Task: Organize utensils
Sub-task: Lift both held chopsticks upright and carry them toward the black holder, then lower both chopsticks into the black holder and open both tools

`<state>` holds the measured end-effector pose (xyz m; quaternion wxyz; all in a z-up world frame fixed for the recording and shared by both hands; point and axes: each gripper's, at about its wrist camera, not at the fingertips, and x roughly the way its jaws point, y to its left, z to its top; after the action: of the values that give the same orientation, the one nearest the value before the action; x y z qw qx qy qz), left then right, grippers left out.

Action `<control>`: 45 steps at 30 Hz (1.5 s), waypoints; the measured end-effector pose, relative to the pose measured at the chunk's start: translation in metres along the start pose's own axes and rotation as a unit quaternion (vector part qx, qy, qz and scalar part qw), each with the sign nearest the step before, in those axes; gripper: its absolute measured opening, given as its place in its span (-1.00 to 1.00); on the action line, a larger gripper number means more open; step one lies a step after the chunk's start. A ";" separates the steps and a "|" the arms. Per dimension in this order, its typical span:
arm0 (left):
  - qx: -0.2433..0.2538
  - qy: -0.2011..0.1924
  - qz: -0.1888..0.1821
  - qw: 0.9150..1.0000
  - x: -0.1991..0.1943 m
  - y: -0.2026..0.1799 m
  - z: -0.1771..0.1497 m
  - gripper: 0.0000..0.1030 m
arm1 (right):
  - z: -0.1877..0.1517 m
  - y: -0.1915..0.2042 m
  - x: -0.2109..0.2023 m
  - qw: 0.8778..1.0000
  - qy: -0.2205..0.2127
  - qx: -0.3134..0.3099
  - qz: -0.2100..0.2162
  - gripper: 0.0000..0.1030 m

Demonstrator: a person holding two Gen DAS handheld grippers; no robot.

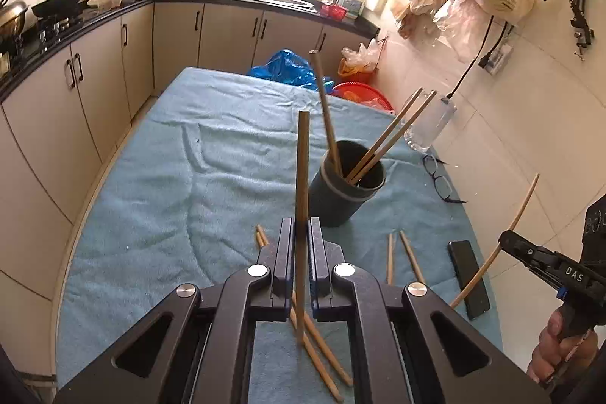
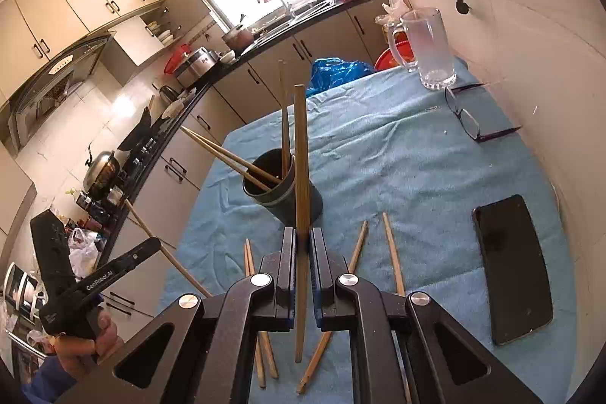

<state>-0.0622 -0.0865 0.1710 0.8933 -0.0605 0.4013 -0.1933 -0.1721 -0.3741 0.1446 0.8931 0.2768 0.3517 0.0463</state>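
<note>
- Left wrist view: the left gripper (image 1: 302, 233) has its fingers clamped on a chopstick (image 1: 302, 177) held upright, probably so it can drop end-first into the cup (image 1: 342, 194) just ahead.
- The cup stands on the blue towel (image 1: 189, 177) and already holds three sticks leaning on its rim; loose sticks (image 1: 401, 256) lie flat near it.
- This view alone shows the right gripper (image 1: 509, 241) from the side, pinching a stick out past the table edge.
- Right wrist view: the right gripper (image 2: 302, 237) is clamped on its own upright chopstick (image 2: 301, 177), with the cup (image 2: 280, 192) just beyond.
- Only here do the glass mug (image 2: 428, 48), glasses (image 2: 469, 124) and whole phone (image 2: 511, 271) show clearly, and the left gripper (image 2: 151, 247) appears at left, gripping its stick.
</note>
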 end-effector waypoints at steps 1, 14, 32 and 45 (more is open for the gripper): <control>0.002 -0.002 -0.001 1.000 0.002 -0.001 0.001 -0.88 | 0.001 0.000 -0.002 1.000 -0.001 0.000 0.001 -0.86; 0.016 -0.026 -0.010 0.999 -0.008 -0.018 0.019 -0.89 | 0.013 -0.006 -0.015 1.000 -0.020 0.004 0.005 -0.86; 0.029 -0.050 -0.025 0.998 -0.019 -0.029 0.050 -0.88 | 0.051 -0.004 -0.027 0.998 -0.056 0.016 0.016 -0.86; 0.037 -0.090 -0.041 0.994 -0.035 -0.036 0.104 -0.88 | 0.095 0.015 -0.012 0.997 -0.072 0.018 0.020 -0.86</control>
<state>-0.0168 -0.1109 0.2742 0.9186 -0.0607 0.3092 -0.2384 -0.1169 -0.4087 0.2164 0.9097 0.3027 0.2818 0.0378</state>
